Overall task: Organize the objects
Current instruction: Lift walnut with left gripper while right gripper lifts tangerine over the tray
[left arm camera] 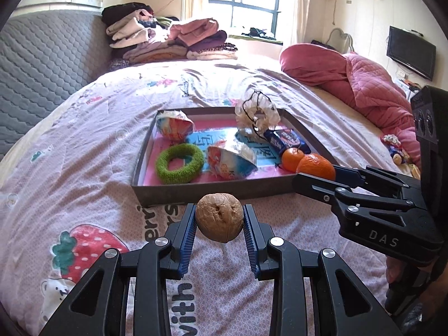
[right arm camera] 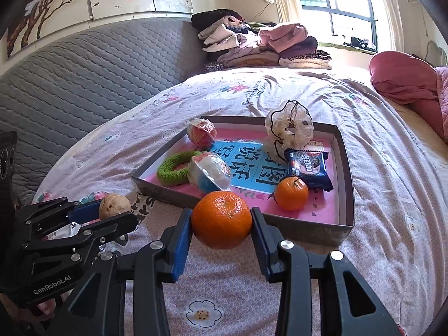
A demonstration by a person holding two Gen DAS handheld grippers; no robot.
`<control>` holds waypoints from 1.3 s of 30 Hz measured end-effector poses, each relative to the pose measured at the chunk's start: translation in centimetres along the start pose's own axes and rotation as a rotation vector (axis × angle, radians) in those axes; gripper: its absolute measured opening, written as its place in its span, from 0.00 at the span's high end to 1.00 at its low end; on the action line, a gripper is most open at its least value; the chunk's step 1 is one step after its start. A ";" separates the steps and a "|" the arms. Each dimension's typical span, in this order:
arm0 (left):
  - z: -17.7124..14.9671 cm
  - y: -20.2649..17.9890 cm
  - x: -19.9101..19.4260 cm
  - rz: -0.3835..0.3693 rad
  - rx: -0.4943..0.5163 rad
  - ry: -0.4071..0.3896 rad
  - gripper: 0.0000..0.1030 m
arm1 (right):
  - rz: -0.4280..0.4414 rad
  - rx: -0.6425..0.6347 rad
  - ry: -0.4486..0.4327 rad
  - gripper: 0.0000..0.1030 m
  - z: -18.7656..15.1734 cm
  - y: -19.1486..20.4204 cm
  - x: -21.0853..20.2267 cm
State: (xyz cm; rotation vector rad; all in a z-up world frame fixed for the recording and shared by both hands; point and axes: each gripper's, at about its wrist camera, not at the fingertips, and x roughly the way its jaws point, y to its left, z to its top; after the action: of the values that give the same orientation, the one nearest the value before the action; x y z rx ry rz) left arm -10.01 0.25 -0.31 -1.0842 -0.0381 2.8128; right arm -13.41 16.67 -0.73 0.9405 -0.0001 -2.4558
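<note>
Both grippers hover level before the tray's point(left arm camera: 212, 189) near edge, left gripper point(left arm camera: 219, 218) clamped on a walnut point(left arm camera: 219, 217), right gripper point(right arm camera: 221, 219) on an orange point(right arm camera: 221, 219).

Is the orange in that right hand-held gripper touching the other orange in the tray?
Apart. The right wrist view shows the held orange before the tray's wall, bare tray between it and the other orange.

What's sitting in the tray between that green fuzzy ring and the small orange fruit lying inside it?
A plastic-wrapped snack pack lies between the green ring and the loose orange in the tray. Both wrist views show it.
</note>
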 end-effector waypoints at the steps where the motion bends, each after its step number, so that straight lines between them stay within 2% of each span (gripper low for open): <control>1: 0.1 0.0 -0.2 0.001 -0.001 -0.004 0.68 | 0.001 -0.001 -0.008 0.60 0.1 0.1 -0.3; 19: 3.8 0.4 -2.9 0.042 -0.002 -0.078 0.68 | 0.011 0.005 -0.116 0.60 2.0 0.0 -4.2; 39: 9.7 0.2 0.2 0.047 0.040 -0.114 0.68 | -0.056 -0.060 -0.203 0.60 6.8 -1.8 -5.6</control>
State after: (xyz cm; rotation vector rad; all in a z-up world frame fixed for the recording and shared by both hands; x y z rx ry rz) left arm -16.68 0.31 6.74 -0.9274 0.0324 2.9011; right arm -14.96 19.61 7.63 0.6714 0.0305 -2.5772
